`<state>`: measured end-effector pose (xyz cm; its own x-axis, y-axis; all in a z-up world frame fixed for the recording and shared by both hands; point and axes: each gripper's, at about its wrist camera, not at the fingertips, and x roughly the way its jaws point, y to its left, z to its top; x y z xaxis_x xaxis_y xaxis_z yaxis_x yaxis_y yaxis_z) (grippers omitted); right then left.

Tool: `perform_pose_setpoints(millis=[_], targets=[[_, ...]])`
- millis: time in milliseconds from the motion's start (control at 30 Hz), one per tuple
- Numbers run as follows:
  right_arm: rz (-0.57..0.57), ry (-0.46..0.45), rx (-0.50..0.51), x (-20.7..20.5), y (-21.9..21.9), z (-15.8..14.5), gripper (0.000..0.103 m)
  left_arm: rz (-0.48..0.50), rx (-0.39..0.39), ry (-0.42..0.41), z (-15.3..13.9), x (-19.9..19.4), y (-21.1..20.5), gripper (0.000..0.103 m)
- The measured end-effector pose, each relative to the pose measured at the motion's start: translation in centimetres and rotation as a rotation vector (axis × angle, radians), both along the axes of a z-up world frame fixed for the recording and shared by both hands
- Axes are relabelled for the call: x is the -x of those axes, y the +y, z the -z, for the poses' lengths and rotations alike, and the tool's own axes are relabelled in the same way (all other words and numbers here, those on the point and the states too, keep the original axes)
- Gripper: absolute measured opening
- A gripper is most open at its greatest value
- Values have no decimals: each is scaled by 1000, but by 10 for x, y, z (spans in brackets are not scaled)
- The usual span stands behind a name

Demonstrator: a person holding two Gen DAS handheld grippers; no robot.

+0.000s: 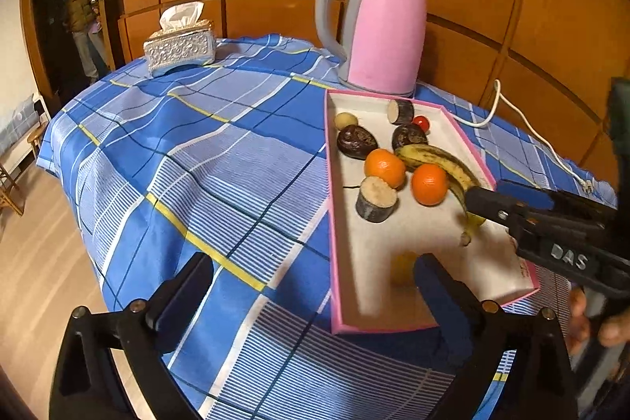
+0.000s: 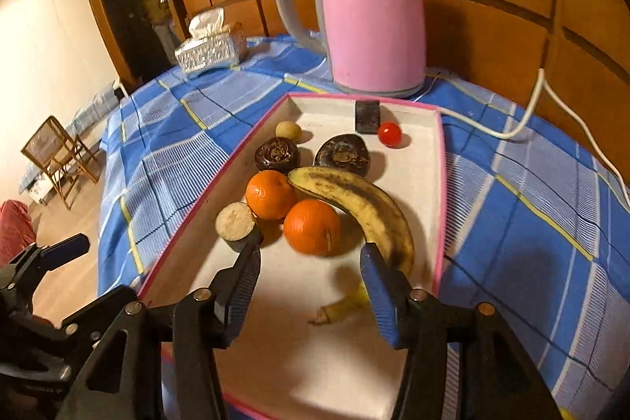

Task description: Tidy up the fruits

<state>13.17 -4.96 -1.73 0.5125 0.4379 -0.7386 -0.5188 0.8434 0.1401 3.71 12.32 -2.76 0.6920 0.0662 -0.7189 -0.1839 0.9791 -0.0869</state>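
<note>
Right gripper (image 2: 311,258) is spread wide over the near part of the tray (image 2: 441,207), pinching nothing; its right finger (image 2: 380,296) sits just beside the banana (image 2: 354,201), near the stem end. Left gripper (image 1: 311,286) is also spread with nothing between the jaws, low at the tray's near corner, over the tablecloth (image 1: 177,152).

All fruit lies in the tray. Nearest: banana, stem toward the camera, curving back along the right side. Left of it are two oranges (image 2: 311,227), close together, the near one touching or nearly touching the banana. A cut dark-skinned chunk (image 2: 235,223) with a pale face stands at the left wall. Farther back: two dark round fruits (image 2: 277,152), a small pale one (image 2: 288,130), a cherry tomato (image 2: 390,134) and another dark chunk (image 2: 367,117). Behind the tray stands a pink kettle (image 2: 370,18); far left is a tissue box (image 2: 208,48).

Handling, by judgement: the banana is spotted and ripe, so soft and easily bruised; grip mid-body across the curve, gently, not by the stem. Oranges are firm but round and likely to roll; take them across the widest part. The tomato is small and fragile.

Writing: "DAS" on the right gripper body in the left view; red print on the tray is too small to read.
</note>
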Motion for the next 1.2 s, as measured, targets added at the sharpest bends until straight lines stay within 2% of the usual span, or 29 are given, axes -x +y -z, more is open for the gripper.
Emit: perform_pose_setpoints(millis=[200, 300, 500, 600, 700, 1200], targets=[[128, -109, 47, 37, -22, -16, 55, 18, -6, -39, -10, 8, -16, 103], [242, -134, 100, 51, -35, -16, 56, 18, -24, -50, -13, 13, -26, 103], [416, -138, 122, 74, -64, -12, 56, 28, -87, -70, -17, 24, -48, 103], [442, -146, 124, 81, -69, -13, 56, 29, -111, -108, -21, 31, -56, 103], [449, -164, 127, 86, -69, -14, 56, 31, -101, -125, -23, 35, -58, 103], [431, -182, 127, 96, -61, -12, 56, 35, -70, -116, -19, 36, -57, 103]])
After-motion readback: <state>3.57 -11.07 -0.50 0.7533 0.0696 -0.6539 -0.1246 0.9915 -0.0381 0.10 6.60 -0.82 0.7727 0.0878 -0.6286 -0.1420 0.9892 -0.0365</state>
